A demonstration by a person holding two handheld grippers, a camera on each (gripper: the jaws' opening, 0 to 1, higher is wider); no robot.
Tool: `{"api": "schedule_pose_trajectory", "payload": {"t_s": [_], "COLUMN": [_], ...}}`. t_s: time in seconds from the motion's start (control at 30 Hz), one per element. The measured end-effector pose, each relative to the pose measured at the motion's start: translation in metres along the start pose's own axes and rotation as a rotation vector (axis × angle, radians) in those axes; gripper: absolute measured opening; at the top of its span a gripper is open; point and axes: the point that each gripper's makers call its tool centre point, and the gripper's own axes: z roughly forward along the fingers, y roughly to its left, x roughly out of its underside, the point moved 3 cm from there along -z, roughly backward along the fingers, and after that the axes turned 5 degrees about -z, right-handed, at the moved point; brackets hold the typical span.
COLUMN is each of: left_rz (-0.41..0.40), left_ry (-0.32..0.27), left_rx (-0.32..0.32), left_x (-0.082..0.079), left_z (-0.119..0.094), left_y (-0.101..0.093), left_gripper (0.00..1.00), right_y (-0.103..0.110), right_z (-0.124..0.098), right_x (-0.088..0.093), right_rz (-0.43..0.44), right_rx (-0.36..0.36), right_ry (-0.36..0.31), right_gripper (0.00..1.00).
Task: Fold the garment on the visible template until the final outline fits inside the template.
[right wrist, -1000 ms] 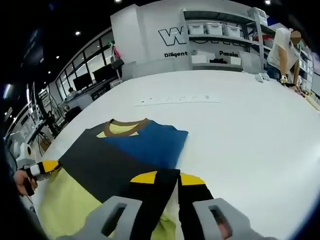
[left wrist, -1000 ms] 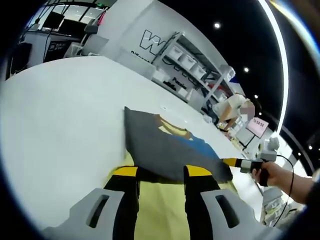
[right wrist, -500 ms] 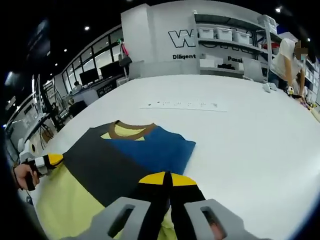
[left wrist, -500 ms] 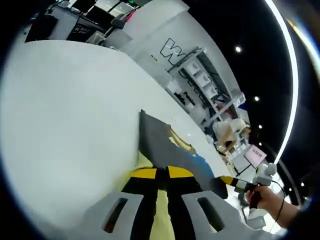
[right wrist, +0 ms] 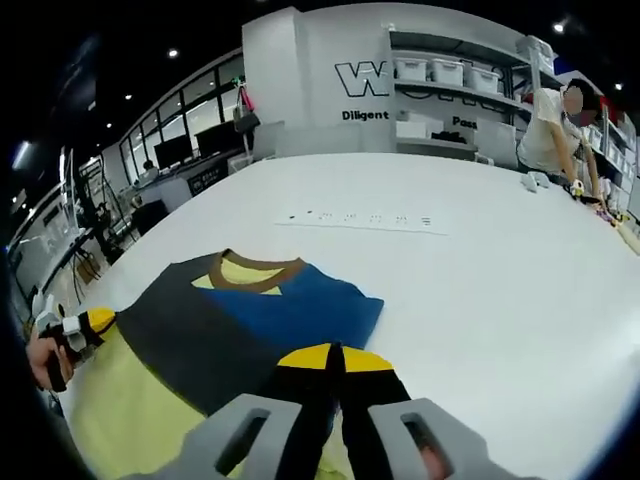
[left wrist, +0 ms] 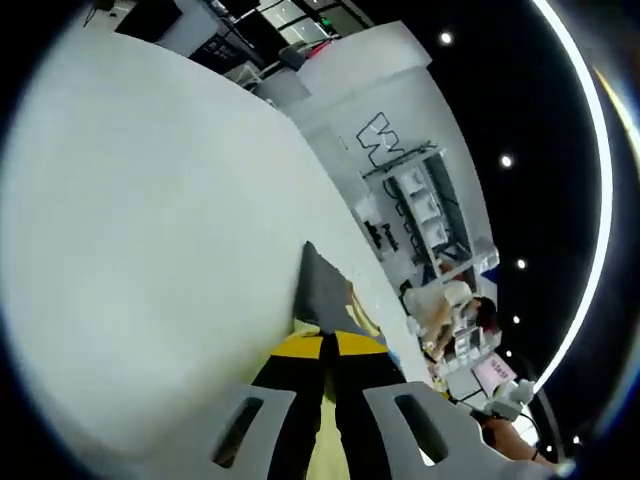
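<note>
The garment lies flat on the white table, with dark grey, blue and pale yellow panels and a brown collar. My right gripper is shut at the garment's near right edge, where pale yellow cloth shows under the jaws. At the garment's left edge a hand holds my left gripper. In the left gripper view my left gripper is shut on the cloth, and a grey fold of the garment rises just beyond its yellow tips. The right gripper appears at the lower right.
A strip of small dark marks lies on the table beyond the garment. A person stands at the far right by shelves with white bins. A wall with large lettering backs the table.
Both grippers went from open to shut at the garment's edges. The left gripper view has since tilted, so more bare table shows. The right gripper view has barely shifted.
</note>
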Motion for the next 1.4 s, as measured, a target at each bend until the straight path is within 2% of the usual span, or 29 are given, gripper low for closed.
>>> {"api": "schedule_pose_trajectory", "payload": {"t_s": [0.13,0.27,0.37,0.47,0.53,0.63,0.9,1.13,1.3,1.4], "left_rz": [0.048,0.027,0.042,0.076,0.077,0.067,0.055,0.06,0.065,0.07], "left_ry": [0.028,0.029,0.032,0.041,0.048,0.046,0.047,0.054,0.054,0.056], "left_rx": [-0.07,-0.064,-0.069,-0.068,-0.064,-0.057,-0.053,-0.045,-0.045,-0.042], "left_x": [0.003,0.003,0.004,0.004,0.005,0.004,0.004,0.007,0.007,0.008], "left_z": [-0.004,-0.005,-0.006,-0.006,-0.007,-0.006,-0.005,-0.005,-0.005,-0.005], "left_y": [0.011,0.01,0.01,0.009,0.008,0.007,0.007,0.005,0.004,0.004], "left_gripper": [0.0,0.0,0.0,0.0,0.0,0.0,0.0,0.0,0.0,0.0], "right_y": [-0.002,-0.002,-0.002,0.0,0.002,0.008,0.026,0.036,0.042,0.044], "right_z": [0.005,0.007,0.008,0.004,-0.004,-0.016,-0.042,-0.054,-0.052,-0.046], "right_x": [0.011,0.02,0.024,0.021,0.015,0.014,0.042,0.057,0.063,0.064], "right_rz": [-0.007,0.007,0.0,-0.01,-0.017,-0.017,0.052,0.113,0.131,0.161], "right_rx": [0.005,0.003,0.002,0.002,0.003,-0.012,-0.034,-0.051,-0.063,-0.08], "right_ry": [0.042,0.076,0.093,0.078,0.049,0.038,0.055,0.057,0.078,0.069], "right_gripper": [0.0,0.0,0.0,0.01,0.09,0.08,0.1,0.11,0.08,0.05]}}
